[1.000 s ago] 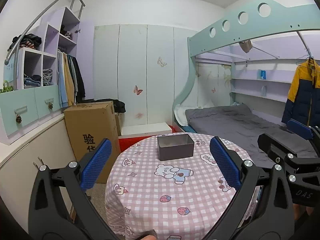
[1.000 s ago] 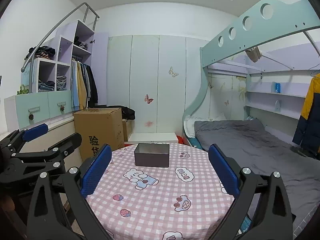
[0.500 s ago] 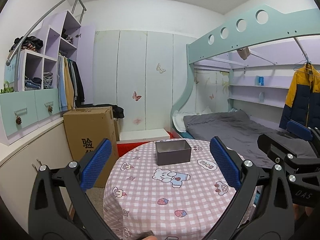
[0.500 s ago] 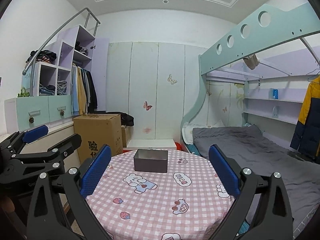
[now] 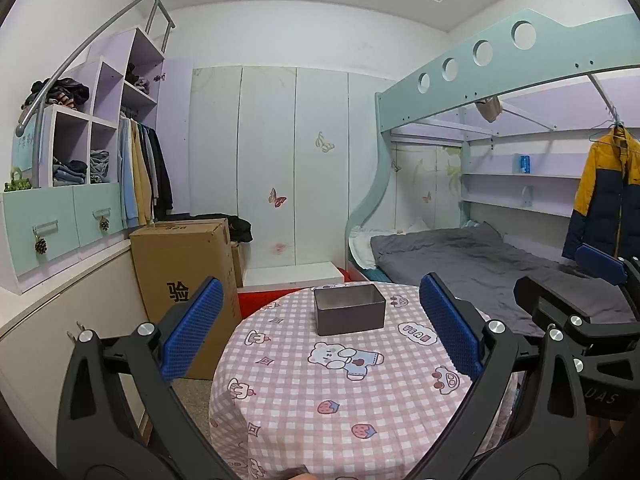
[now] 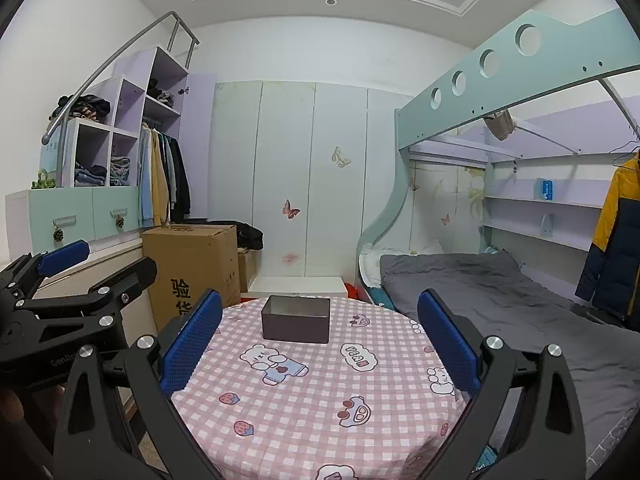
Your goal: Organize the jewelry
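Your left gripper is held above the near part of the round table, jaws spread wide. The blue pads are well apart and nothing is between them or touching them. In this view the grey box shows in the gap between the two fingers, but well beyond the tips, no contact.

Your right gripper is in the same condition: jaws wide, blue pads bare, nothing held, nothing touched. It also frames the grey box between its fingers from a distance.

Each gripper appears in the other's view. The right gripper sits to the right of the box in the left wrist view, its fingers apart. The left gripper sits to the left of the box in the right wrist view, likewise parted.

Grey box: an open-topped rectangular tin, upright, on the far half of the table from you, resting on the pink checked cloth just beyond the printed bear. You cannot see any contents from either view; the interior floor is mostly hidden by the near wall.

Beyond the box: a cardboard carton on the floor to its left, a bed with grey bedding to its right.
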A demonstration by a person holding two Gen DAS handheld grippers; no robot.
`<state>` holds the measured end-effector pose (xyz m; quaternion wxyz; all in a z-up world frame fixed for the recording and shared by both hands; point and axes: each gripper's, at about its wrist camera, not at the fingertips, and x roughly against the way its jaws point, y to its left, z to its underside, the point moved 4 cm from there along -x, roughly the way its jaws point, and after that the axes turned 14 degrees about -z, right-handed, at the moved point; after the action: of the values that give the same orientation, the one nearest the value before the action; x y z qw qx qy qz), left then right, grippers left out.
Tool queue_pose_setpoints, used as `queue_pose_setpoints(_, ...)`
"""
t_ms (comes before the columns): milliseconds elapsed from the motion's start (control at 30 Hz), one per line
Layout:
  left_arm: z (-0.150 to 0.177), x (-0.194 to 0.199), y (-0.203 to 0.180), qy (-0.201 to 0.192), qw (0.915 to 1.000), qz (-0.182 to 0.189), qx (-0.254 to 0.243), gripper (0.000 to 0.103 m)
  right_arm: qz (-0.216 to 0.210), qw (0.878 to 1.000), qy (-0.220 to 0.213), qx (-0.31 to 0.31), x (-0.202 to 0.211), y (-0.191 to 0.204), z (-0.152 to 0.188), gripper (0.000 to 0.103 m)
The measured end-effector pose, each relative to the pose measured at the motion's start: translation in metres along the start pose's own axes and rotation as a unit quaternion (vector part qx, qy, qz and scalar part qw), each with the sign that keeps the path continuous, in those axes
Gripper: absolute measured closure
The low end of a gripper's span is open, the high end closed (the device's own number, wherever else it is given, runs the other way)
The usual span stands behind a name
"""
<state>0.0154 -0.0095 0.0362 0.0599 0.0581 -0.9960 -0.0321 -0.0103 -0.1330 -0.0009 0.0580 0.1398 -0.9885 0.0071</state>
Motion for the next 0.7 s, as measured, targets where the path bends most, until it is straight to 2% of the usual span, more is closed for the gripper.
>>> queue_pose_setpoints(700,-0.0013,0.0014,-0.0031,-0.002,0.9999,-0.009,-0.005,0.007,0.0,1.0,0.006,-0.001,-0.0005,-0.0008,0.0017,0.009)
